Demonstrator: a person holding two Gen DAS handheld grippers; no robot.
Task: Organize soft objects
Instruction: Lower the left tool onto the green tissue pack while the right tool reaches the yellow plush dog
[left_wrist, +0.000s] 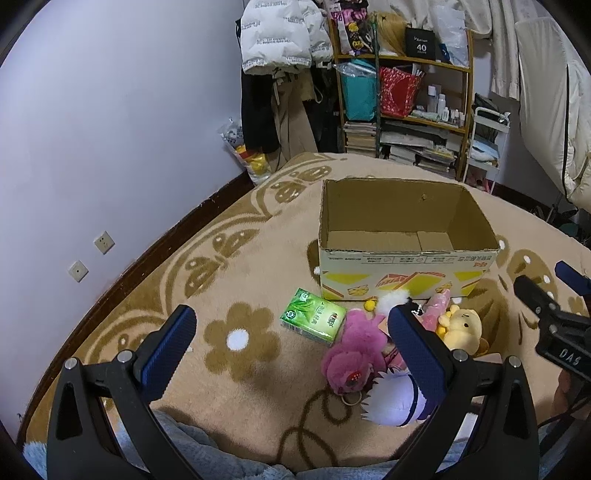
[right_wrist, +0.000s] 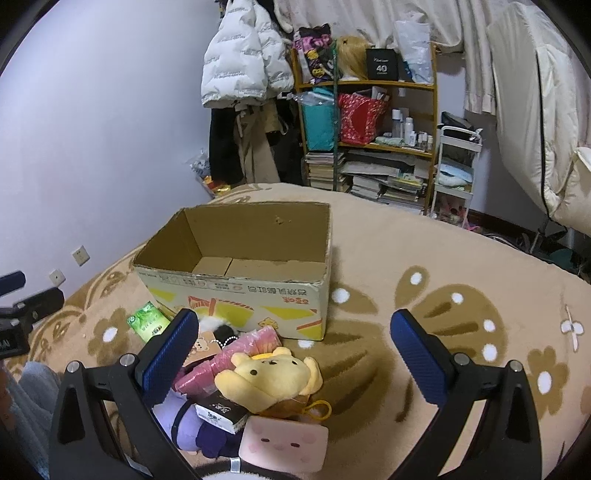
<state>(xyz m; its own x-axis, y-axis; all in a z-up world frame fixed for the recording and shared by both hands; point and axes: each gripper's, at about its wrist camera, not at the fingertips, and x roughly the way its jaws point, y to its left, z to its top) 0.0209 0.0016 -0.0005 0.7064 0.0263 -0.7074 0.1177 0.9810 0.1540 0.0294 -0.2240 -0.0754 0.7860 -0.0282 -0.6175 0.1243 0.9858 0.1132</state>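
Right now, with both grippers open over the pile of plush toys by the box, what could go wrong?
1. The toys are heaped together: closing on the yellow bear plush may also drag the pink packet tucked behind it.
2. The pink plush has a metal key ring that could snag neighbours.
3. The green tissue pack lies beside the toys and the cardboard box; a sweeping hand-held gripper might knock it.

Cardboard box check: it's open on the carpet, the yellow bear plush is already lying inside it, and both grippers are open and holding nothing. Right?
Not quite. The cardboard box is open on the carpet, but nothing lies inside it. The yellow bear plush lies outside, in the pile in front of the box, as the right wrist view shows. The left gripper and right gripper are open and holding nothing.
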